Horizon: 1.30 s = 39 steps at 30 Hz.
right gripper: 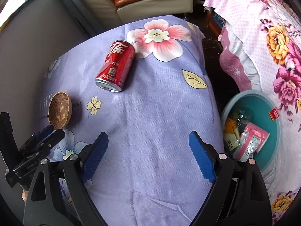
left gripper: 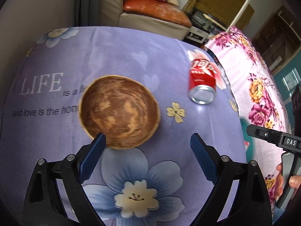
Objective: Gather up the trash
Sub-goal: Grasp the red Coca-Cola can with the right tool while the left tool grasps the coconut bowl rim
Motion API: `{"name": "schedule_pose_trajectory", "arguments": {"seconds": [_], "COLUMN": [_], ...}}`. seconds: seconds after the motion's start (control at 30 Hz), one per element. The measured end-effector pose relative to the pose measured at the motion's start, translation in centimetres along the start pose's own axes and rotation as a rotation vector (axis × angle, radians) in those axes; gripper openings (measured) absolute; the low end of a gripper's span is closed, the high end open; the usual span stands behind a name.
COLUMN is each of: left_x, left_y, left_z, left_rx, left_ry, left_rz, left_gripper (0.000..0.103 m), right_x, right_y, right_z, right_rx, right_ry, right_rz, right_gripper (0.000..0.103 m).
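A red soda can [left gripper: 202, 79] lies on its side on the purple flowered tablecloth [left gripper: 131, 60], right of a brown wooden bowl [left gripper: 120, 111]. My left gripper [left gripper: 148, 141] is open and empty just in front of the bowl. In the right wrist view the can [right gripper: 115, 66] lies ahead to the left, the bowl [right gripper: 60, 110] sits at far left, and my right gripper [right gripper: 148, 137] is open and empty over bare cloth. A teal basin [right gripper: 263, 111] at the right holds wrappers [right gripper: 250, 141] and a plastic bottle.
A bed with a pink flowered cover [right gripper: 263, 37] stands right of the table, with the basin on it. A sofa [left gripper: 154, 13] is behind the table. The left gripper's body [right gripper: 33, 146] shows at the left edge of the right wrist view.
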State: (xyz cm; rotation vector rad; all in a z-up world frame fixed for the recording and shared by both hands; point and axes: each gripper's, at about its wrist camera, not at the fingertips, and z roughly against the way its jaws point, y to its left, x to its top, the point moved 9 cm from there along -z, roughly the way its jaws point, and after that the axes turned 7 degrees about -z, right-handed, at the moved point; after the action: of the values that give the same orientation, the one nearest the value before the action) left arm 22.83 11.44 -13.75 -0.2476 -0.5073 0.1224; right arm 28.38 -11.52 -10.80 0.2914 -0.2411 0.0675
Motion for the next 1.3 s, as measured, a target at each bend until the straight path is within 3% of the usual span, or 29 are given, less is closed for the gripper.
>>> {"name": "schedule_pose_trajectory", "arguments": {"seconds": [0.23,0.53,0.73,0.83,0.97,1.07,1.17,1.3], "left_x": [1.5,1.9,2.0,1.9,1.6,1.1,0.9,0.9], "left_y": [5.7,7.4,7.3,7.1,7.0,7.2,6.7,5.7], "left_z": [-0.2,-2.2,-2.9,-3.2,-3.1,-2.6,-2.3,-2.2], "left_rx": [0.038,0.041,0.059,0.064,0.062,0.081,0.062,0.062], "left_ry": [-0.012,0.011,0.021,0.014,0.006,-0.004,-0.003,-0.001], "left_rz": [0.077,0.068,0.027,0.023,0.025,0.033,0.039,0.026], "left_gripper": [0.092,0.092,0.092,0.092,0.091,0.08,0.061,0.022], "right_x": [4.3,8.5,9.8,9.3,7.9,6.7,5.5,4.3], "right_y": [4.1,6.2,6.4,7.1,8.5,8.8,8.9,8.7], "right_z": [-3.1,-7.1,-9.3,-9.5,-8.9,-8.1,-7.8,-7.1], "right_rx": [0.037,0.04,0.059,0.069,0.077,0.069,0.07,0.06], "right_ry": [0.034,0.037,0.059,0.055,0.043,0.022,0.026,0.013], "right_rz": [0.006,0.031,0.026,0.048,0.122,0.15,0.161,0.164], "right_gripper": [0.083,0.083,0.07,0.055,0.055,0.055,0.055,0.055]}}
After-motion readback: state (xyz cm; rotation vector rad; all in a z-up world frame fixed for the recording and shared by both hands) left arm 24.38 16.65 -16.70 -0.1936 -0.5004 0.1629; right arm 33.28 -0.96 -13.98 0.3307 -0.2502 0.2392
